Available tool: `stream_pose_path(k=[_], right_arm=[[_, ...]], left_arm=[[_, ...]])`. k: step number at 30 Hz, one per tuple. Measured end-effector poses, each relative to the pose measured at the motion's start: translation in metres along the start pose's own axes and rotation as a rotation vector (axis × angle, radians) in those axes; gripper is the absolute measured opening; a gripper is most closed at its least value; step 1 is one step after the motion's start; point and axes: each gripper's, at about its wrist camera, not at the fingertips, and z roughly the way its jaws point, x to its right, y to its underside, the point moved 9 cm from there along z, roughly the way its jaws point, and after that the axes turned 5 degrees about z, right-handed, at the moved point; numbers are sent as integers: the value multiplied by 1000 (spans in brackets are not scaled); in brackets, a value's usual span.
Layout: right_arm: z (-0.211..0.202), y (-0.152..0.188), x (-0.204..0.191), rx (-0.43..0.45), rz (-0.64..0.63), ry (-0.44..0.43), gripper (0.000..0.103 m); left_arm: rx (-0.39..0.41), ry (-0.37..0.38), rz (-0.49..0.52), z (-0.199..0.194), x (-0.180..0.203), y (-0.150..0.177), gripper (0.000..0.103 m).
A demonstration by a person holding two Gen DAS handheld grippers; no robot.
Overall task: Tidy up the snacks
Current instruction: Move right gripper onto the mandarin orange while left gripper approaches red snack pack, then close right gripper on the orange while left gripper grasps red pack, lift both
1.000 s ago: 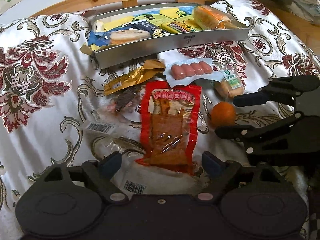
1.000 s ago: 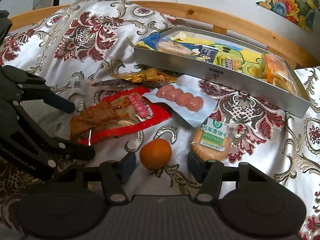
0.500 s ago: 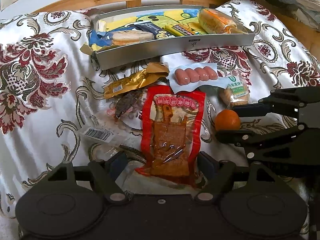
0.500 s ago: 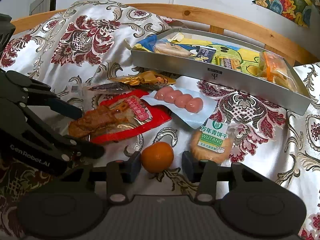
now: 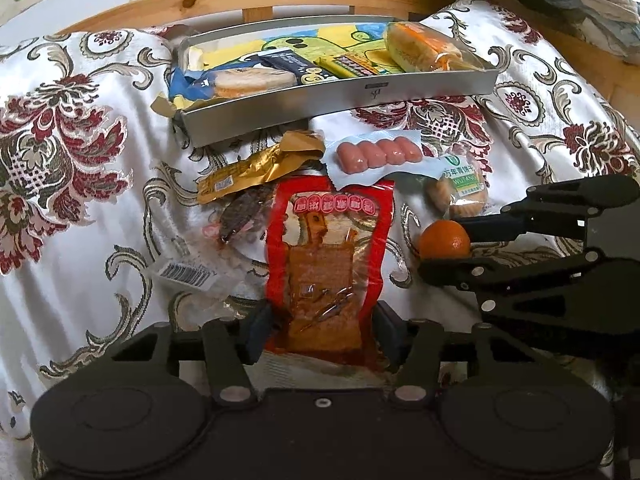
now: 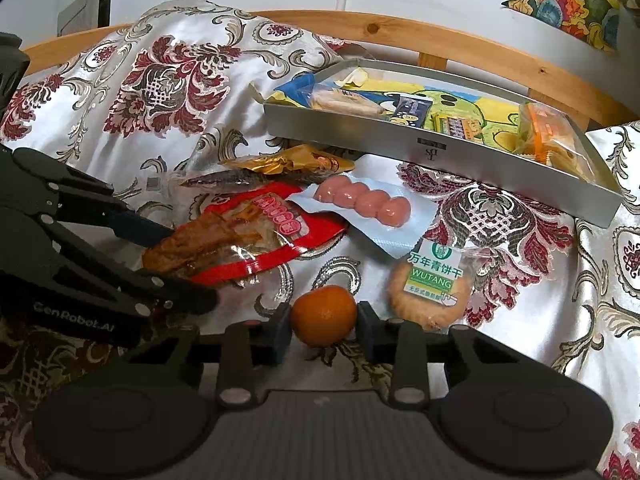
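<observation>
Two grippers are working the bedspread at once. The right gripper [image 6: 323, 326] is sitting with its jaws narrowed around a small orange [image 6: 323, 314], one pad on either side, though I can't tell if they're actually touching the peel. The left gripper [image 5: 320, 330] is straddling the near end of a red snack pouch [image 5: 329, 257], clear-fronted with brown strips showing inside, its jaws fairly wide and flanking the pack.

Compared with a second ago, both grippers are further forward and their jaws are narrower; the orange was sitting clear ahead of the pads then.

Readable stuff: the round biscuit pack [image 6: 431, 291] just right of the orange is reading "WUTANG" on a green label, and the left gripper's side is showing "GenRobot.AI". The silver tray [image 5: 340, 102] is lying at the far side, already holding a few packets.
</observation>
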Motion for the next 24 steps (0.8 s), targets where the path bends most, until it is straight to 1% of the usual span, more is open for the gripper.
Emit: stream_pose_path(k=[3,6,12,16,19,20,24], right_arm=[[0,0,0,-1,0,1,39],[-1,-1,0,0,-4,4,39],[-3,-2,-1,15,-24,24,38],[-7,-5,-2,27,-60,49,38],[-12,-8,-1,37,-71,55,38],[-14,-11,0,48,-73,57,38],[-25,-21,1,98,-73,60,38]], left_arm=[[-5,7,-4,2,0,0,60],[-9,13,-17,4,-2,0,60],[-11,4,-28,1,-1,0,50],[-20,49,-96,-6,2,-1,48],[-12,136,-222,-13,2,-2,48],[-15,147,-245,-15,2,-2,48],[-24,185,-296,-21,6,-1,48]])
